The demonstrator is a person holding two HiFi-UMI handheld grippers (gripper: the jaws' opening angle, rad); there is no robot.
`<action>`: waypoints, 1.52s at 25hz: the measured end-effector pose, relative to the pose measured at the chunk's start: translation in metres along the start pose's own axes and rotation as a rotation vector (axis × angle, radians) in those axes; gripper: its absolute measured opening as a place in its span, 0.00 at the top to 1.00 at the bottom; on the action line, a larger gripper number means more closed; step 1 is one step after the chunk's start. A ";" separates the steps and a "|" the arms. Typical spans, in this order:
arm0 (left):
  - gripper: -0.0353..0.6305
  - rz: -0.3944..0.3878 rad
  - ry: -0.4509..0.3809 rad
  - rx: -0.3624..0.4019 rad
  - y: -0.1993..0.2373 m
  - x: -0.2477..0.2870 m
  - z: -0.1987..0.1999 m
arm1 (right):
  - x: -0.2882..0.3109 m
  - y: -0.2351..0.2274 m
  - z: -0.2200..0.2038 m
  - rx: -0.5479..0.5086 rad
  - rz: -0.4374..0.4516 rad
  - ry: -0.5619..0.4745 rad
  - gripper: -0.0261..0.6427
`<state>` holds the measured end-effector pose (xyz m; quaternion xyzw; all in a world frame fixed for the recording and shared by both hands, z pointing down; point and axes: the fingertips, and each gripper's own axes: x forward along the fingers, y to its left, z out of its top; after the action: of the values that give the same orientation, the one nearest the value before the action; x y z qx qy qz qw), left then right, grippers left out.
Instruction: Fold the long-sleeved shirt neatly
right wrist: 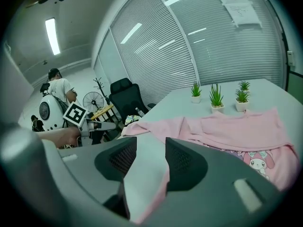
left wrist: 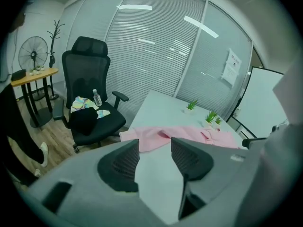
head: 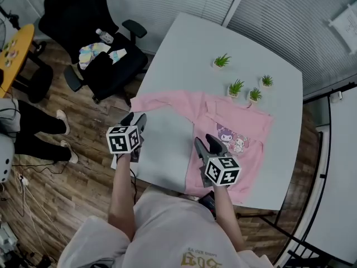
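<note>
A pink long-sleeved shirt (head: 234, 133) with a cartoon print lies spread on the white table (head: 167, 138). One sleeve (head: 162, 101) stretches left to the table's edge. My left gripper (head: 135, 119) hovers over the table's left edge just short of that sleeve's cuff, its jaws open and empty; the left gripper view shows the sleeve (left wrist: 147, 138) beyond the left gripper (left wrist: 155, 148). My right gripper (head: 205, 142) is open above the shirt's left side near the hem. In the right gripper view, bare table and the shirt's pink edge (right wrist: 158, 188) lie beneath the right gripper (right wrist: 150, 145).
Several small potted plants (head: 236, 87) stand beyond the shirt's collar. A black office chair (head: 97, 49) holding clothes and a bottle stands left of the table. A person's legs (head: 39, 130) are at the far left, near a yellow round table (head: 14, 49).
</note>
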<state>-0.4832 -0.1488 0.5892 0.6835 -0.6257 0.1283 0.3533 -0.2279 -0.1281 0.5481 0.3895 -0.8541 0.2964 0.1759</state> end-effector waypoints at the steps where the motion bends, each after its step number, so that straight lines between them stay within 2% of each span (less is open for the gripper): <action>1: 0.63 0.009 0.009 0.002 0.008 0.005 0.000 | 0.004 0.000 -0.002 0.003 -0.005 0.008 0.66; 11: 0.66 0.061 0.057 -0.039 0.067 0.055 -0.001 | 0.045 0.004 -0.025 0.006 -0.024 0.105 0.66; 17: 0.73 0.077 0.063 -0.068 0.084 0.077 0.001 | 0.063 0.013 -0.029 -0.015 -0.018 0.143 0.66; 25: 0.79 0.069 0.105 -0.055 0.088 0.092 -0.005 | 0.071 0.006 -0.027 -0.018 -0.047 0.157 0.67; 29: 0.86 0.077 0.121 -0.038 0.090 0.094 -0.007 | 0.071 0.003 -0.027 -0.010 -0.054 0.155 0.67; 32: 0.90 0.070 0.117 -0.020 0.088 0.092 -0.003 | 0.071 0.002 -0.024 -0.009 -0.056 0.146 0.68; 38: 0.91 0.066 0.084 0.025 0.086 0.080 0.010 | 0.069 0.003 -0.017 -0.006 -0.057 0.117 0.69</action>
<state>-0.5521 -0.2137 0.6589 0.6608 -0.6311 0.1763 0.3660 -0.2728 -0.1545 0.5968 0.3952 -0.8318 0.3110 0.2350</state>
